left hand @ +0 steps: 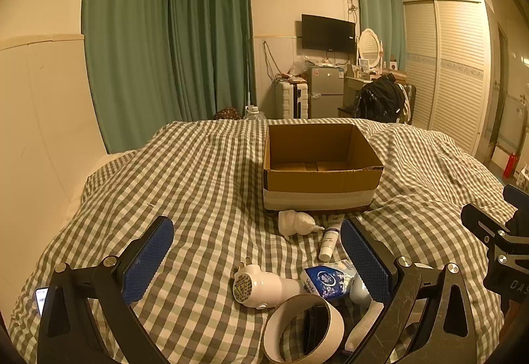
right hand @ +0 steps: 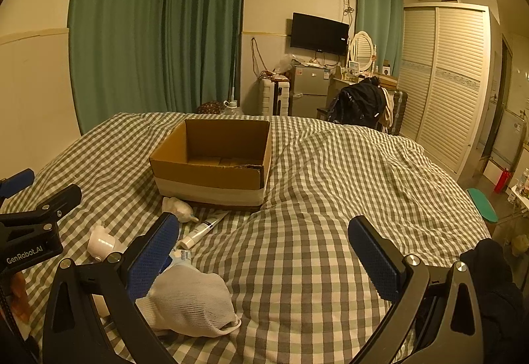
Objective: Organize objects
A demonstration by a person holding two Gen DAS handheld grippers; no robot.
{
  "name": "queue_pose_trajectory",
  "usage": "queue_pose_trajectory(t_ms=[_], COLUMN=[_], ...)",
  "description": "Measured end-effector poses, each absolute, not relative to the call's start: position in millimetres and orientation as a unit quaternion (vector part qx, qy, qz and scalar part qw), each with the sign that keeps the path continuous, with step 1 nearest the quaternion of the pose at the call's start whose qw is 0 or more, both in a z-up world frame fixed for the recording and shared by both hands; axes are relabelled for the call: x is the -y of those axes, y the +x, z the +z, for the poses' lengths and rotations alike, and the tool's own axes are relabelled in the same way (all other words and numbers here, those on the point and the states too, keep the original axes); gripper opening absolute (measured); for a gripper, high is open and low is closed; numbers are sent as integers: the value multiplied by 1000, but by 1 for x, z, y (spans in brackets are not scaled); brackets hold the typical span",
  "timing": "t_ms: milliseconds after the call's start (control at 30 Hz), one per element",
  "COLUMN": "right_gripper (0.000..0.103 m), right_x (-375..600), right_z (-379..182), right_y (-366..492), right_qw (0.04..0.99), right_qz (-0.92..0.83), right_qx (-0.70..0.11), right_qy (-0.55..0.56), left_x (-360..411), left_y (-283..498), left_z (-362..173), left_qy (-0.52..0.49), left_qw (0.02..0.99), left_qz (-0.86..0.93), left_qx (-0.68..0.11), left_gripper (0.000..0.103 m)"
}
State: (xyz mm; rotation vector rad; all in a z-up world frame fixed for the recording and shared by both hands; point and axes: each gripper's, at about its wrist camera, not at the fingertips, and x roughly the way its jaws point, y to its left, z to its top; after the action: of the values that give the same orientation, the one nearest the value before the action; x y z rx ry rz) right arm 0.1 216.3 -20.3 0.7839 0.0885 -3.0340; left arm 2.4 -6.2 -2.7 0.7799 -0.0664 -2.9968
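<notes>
Both grippers wide open and empty, nothing boxed yet

Left gripper [left hand: 258,264] hovers over the plug-in night light [left hand: 264,288], tape roll [left hand: 302,327] and tissue pack [left hand: 325,279]; right gripper [right hand: 264,260] stands beside the white sock [right hand: 190,303]; cardboard box [left hand: 320,180] waits empty beyond on the checked duvet [left hand: 205,185], so next looks like a first pick

left gripper [left hand: 258,260]: black angular frame, silver screws, blue dimpled pads
right gripper [right hand: 264,256]: same build
lettering: white "GenRobot.AI" on left gripper's body
</notes>
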Motion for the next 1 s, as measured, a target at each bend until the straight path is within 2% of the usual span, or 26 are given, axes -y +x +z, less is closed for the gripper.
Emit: queue_pose_trajectory(t_ms=[1000], right_gripper=[103], right_x=[-211], right_z=[-23], right_y=[5], right_qw=[16], right_qz=[-969], right_qx=[-22], right_qy=[244], left_x=[7], left_y=[7], left_z=[-5], left_qy=[251], left_qw=[26], left_qz=[-967], left_qx=[26], left_gripper=[103])
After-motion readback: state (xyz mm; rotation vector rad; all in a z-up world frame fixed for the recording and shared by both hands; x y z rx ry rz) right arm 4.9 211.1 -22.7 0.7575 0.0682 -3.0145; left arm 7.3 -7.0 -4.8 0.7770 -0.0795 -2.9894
